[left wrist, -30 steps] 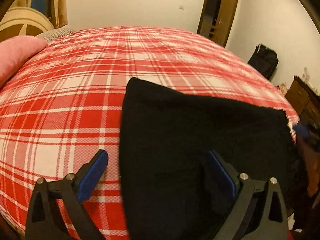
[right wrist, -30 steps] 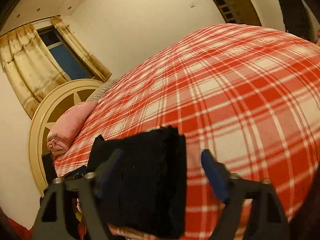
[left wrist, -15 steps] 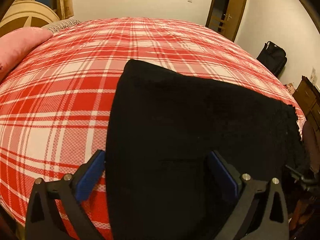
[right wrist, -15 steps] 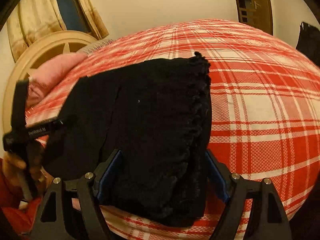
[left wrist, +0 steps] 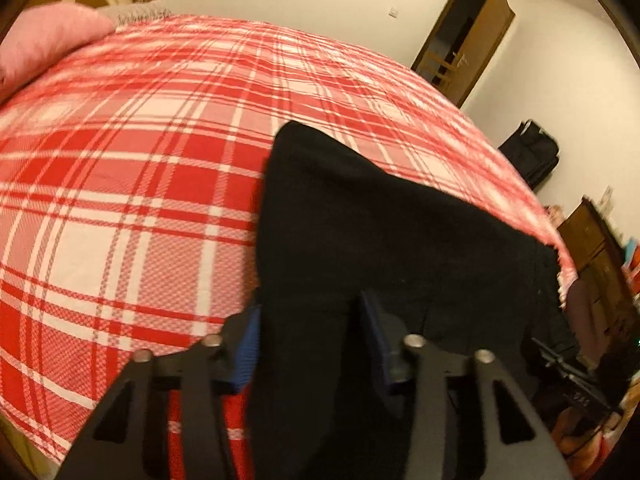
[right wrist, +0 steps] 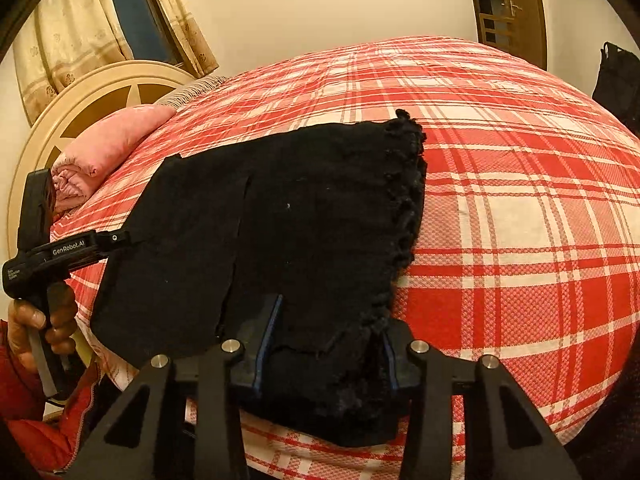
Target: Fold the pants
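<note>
The black pants point(right wrist: 288, 216) lie folded on the red plaid bed, with a frayed hem point(right wrist: 408, 200) at the right. My right gripper point(right wrist: 326, 340) is shut on the near edge of the pants by the hem. My left gripper point(left wrist: 310, 336) is shut on the other near edge of the pants point(left wrist: 380, 232). It also shows in the right wrist view point(right wrist: 116, 237), held by a hand at the left end of the cloth. The right gripper's tip shows dimly in the left wrist view point(left wrist: 560, 360).
The red plaid bed cover point(right wrist: 500, 160) stretches away behind the pants. A pink pillow point(right wrist: 108, 144) and round headboard point(right wrist: 92, 96) are at the left. A door point(left wrist: 464, 36), a black bag point(left wrist: 528, 156) and a wooden dresser point(left wrist: 600, 252) stand beyond the bed.
Both grippers have closed from open onto the near edge of the pants. The left wrist view has swung right and tilted.
</note>
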A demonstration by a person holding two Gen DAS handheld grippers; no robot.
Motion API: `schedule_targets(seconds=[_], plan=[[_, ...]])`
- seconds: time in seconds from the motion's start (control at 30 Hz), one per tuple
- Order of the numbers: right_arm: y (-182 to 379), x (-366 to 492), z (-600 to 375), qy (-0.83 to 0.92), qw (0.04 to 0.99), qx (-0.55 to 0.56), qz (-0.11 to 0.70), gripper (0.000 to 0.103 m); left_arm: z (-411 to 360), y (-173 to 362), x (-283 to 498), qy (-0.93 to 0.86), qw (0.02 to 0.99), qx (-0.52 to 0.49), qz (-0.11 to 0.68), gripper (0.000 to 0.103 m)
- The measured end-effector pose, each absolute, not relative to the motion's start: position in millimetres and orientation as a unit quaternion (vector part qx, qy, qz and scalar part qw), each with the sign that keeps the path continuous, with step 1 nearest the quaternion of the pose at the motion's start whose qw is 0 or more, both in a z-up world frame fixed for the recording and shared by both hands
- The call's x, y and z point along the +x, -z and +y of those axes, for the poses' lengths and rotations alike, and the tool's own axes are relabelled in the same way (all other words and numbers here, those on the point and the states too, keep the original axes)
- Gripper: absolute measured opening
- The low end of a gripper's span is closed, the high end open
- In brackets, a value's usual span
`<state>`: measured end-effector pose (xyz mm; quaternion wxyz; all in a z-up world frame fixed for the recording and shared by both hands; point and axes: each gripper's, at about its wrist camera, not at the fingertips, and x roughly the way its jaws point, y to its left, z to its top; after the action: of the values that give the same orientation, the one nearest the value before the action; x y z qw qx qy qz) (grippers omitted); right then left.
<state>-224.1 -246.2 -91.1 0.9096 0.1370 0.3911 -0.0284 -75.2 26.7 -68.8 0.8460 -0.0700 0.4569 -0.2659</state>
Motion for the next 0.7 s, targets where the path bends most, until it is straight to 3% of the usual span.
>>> schedule_targets(seconds=[0.07,0.2,0.33,0.37,0.43,0.47,0.5,0.7], plan=[[92,-224,-249,0.026,0.909,0.145,0.391,0.044,34,71,-73,0.279,0.838,-0.094,0.460,0.047],[96,-225,-256,0.019,0.905,0.173,0.388,0.047,25,72,-75,0.309,0.828,-0.101,0.457,0.079],[99,-225,-258,0.016,0.903,0.184,0.388,0.050,4,71,-84,0.295,0.847,-0.044,0.440,0.084],[100,-225,-259,0.015,0.902,0.186,0.389,0.050,1,71,-87,0.289,0.852,-0.032,0.435,0.079],[98,-223,-255,0.015,0.903,0.169,0.394,0.047,6,69,-85,0.283,0.854,-0.040,0.434,0.058],[95,-222,-250,0.016,0.905,0.153,0.397,0.044,13,68,-82,0.287,0.849,-0.068,0.438,0.034],[92,-222,-247,0.016,0.906,0.142,0.399,0.042,19,69,-78,0.294,0.842,-0.092,0.443,0.018],[55,-223,-225,0.018,0.924,0.078,0.373,0.034,25,59,-79,0.289,0.847,-0.110,0.432,0.012]])
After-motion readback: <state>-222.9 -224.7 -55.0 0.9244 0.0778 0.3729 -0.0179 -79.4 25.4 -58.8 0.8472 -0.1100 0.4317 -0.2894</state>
